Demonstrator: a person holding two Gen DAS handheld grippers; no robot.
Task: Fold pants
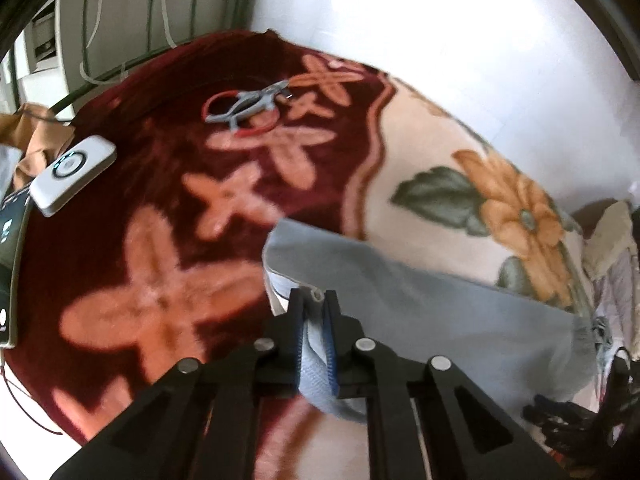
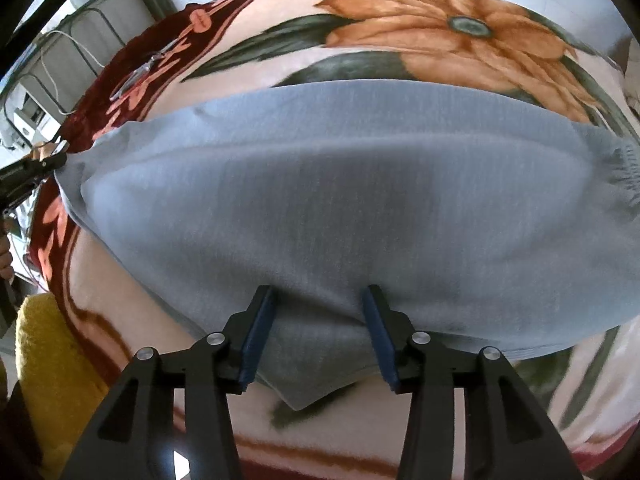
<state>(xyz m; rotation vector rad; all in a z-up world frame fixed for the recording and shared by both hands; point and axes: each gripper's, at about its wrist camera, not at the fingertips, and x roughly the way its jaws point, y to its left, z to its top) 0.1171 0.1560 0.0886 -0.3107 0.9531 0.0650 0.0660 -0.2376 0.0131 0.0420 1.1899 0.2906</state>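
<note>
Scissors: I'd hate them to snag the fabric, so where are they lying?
In the left wrist view, the scissors lie on the blanket's dark red part, upper centre, well clear of the pants.

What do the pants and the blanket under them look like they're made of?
Pants: a soft knit, likely cotton jersey, matte light blue; fine vertical ribbing shows and the waistband gathers. Blanket: plush fleece, probably synthetic, with a fuzzy nap and printed flowers whose edges look soft. The left hand-held gripper pinches the pants' hem, which drapes limply.
</note>
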